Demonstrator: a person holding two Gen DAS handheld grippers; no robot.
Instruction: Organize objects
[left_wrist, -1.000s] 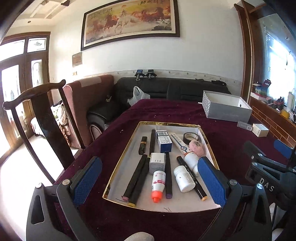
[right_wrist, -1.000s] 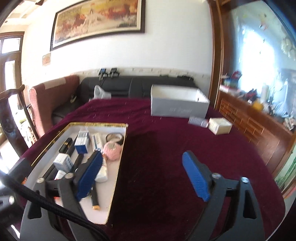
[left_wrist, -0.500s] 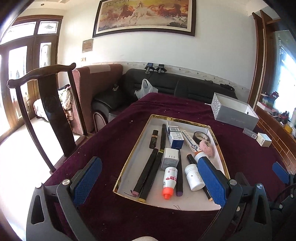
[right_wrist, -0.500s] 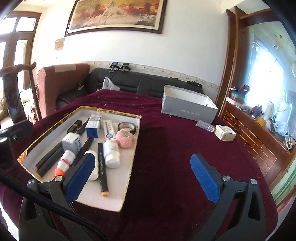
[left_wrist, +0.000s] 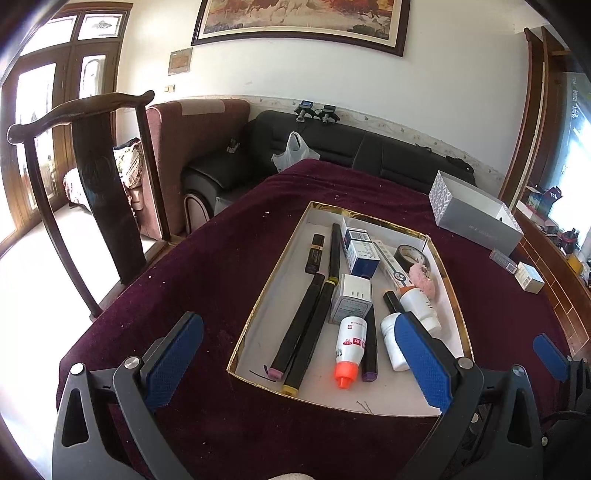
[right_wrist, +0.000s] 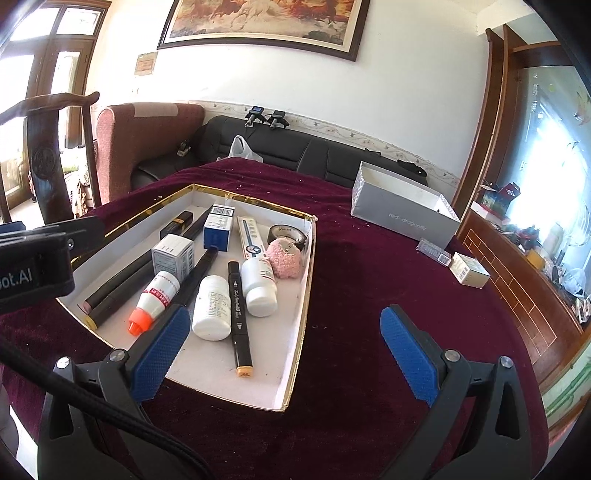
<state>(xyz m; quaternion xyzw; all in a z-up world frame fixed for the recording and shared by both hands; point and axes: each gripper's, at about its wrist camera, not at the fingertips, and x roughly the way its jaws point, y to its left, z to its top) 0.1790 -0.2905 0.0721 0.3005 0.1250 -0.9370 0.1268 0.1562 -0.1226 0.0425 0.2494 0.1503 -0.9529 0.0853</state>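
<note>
A shallow white tray with a gold rim lies on the maroon tablecloth. It holds several things: black markers, small white and blue boxes, white pill bottles, a bottle with an orange cap, a tape roll and a pink puff. My left gripper is open and empty, above the tray's near edge. My right gripper is open and empty, above the tray's near right corner.
An open grey box stands at the far right of the table, with two small boxes beside it. A dark wooden chair stands left of the table. A black sofa is behind.
Both grippers have risen and drawn back from the table, so the tray shows more fully from higher up. Both stay open. The things in the tray have not moved.
</note>
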